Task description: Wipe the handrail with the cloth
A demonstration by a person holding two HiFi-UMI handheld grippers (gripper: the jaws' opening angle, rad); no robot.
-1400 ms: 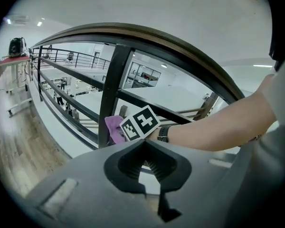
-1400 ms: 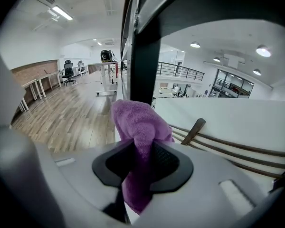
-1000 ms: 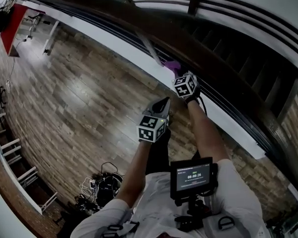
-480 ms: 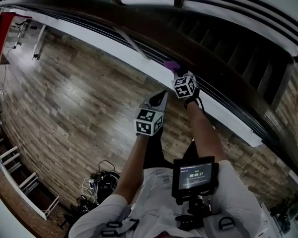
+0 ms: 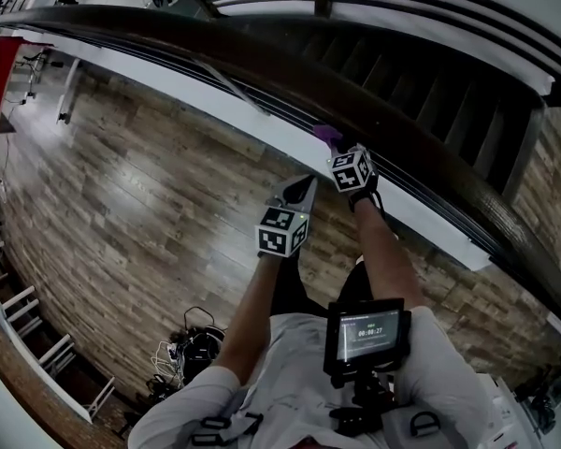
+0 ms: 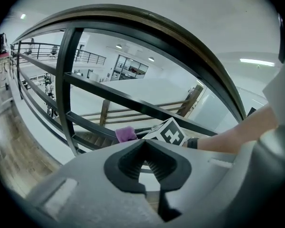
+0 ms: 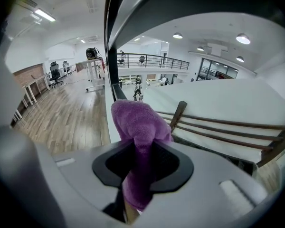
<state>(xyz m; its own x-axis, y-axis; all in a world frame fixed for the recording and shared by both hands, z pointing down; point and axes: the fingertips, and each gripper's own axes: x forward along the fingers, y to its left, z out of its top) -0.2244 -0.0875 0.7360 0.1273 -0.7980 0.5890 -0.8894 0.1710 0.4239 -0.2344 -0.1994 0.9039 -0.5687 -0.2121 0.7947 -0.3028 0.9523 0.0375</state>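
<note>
Cloth (image 7: 140, 127): purple, pinched in the right gripper's (image 7: 141, 151) closed jaws, bunched end at its 12 o'clock.
Handrail (image 5: 262, 54): dark, runs 10 to 4 o'clock; cloth at its near edge, contact unclear.
Left gripper (image 6: 145, 148): jaws together, empty, at the cloth's 7 o'clock, farther off.

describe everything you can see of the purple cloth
The cloth is purple, soft and fleecy-looking, bunched into a rounded wad. The right gripper is shut on it: the fingers pinch its middle, with a lump sticking out in front and a tail hanging behind. It is held up close beside the dark handrail; contact cannot be told.
</note>
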